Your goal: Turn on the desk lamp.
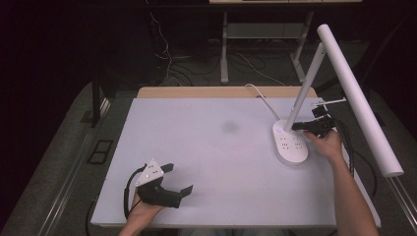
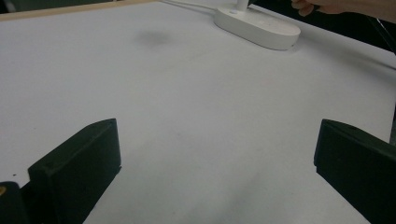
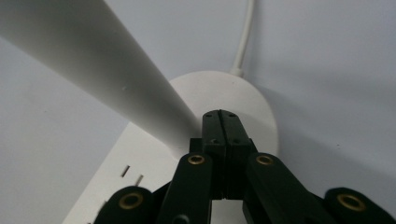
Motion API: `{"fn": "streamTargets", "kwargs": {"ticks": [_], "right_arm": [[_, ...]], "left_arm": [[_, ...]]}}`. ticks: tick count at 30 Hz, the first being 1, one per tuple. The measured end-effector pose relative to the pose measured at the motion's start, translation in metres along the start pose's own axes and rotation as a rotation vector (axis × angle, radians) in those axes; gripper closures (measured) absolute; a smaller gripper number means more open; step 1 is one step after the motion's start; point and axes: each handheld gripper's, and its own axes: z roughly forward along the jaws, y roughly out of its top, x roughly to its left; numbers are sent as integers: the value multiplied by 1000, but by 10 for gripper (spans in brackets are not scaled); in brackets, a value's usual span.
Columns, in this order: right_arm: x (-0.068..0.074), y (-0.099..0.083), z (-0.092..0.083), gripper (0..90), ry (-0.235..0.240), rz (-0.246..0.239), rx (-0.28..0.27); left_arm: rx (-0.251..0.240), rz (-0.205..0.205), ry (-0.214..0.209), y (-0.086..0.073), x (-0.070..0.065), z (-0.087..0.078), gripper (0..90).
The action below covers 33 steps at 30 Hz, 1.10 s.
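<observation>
High view: your left gripper point(image 1: 178, 179) sits at the near-left of the table point(image 1: 206, 147), held low in your left hand point(image 1: 142, 209), jaws spread wide w/ nothing between them, grey plate on top. The lamp point(image 1: 290, 142) stands at the far-right: oval white base w/ socket slots on top, a slanted stem rising from its far end, and a long white tube head point(image 1: 359, 98) reaching out over the right edge. A white cord point(image 1: 260, 96) runs from the base toward the far edge. Your right gripper point(image 1: 295, 126) is at the foot of the stem, tips touching or just beside it, your right hand point(image 1: 327, 142) behind it, right of the base. Left gripper view: both jaws far apart, bare table between; the lamp base point(image 2: 257, 25) is well ahead, w/ your other hand point(image 2: 322, 5) just past it. Right gripper view: right gripper point(image 3: 223, 119) jaws are pressed together, tips closed w/ nothing seen between them, right at the point where the stem point(image 3: 107, 70) meets the base point(image 3: 243, 102); stem passes on the left of the tips, cord point(image 3: 245, 37) trails off ahead.
</observation>
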Motion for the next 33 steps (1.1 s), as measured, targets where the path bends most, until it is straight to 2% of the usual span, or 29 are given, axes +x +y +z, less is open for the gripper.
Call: {"fn": "streamTargets", "kwargs": {"ticks": [5, 10, 13, 19, 22, 28, 29, 33], "right_arm": [[3, -3, 3, 897, -1, -10, -12], [2, -2, 3, 896, 2, -4, -16], [2, -1, 2, 893, 8, 18, -18], [2, -1, 0, 893, 2, 17, -23], [1, 0, -4, 893, -9, 23, -42], [0, 0, -14, 894, -34, 26, -31], [1, -1, -19, 894, -42, 40, -25], [3, -1, -26, 894, -52, 42, -33]], "left_arm": [[7, 6, -2, 0, -1, 0, 0], [2, 4, -3, 0, 0, -1, 0], [2, -6, 0, 0, 1, -1, 0], [5, -3, 0, 0, 0, 0, 0], [3, -7, 2, 0, 1, 0, 0], [2, -5, 2, 0, 0, -1, 0], [2, -4, 1, 0, 0, -1, 0], [-1, -4, -1, 0, -1, -1, 0]]}}
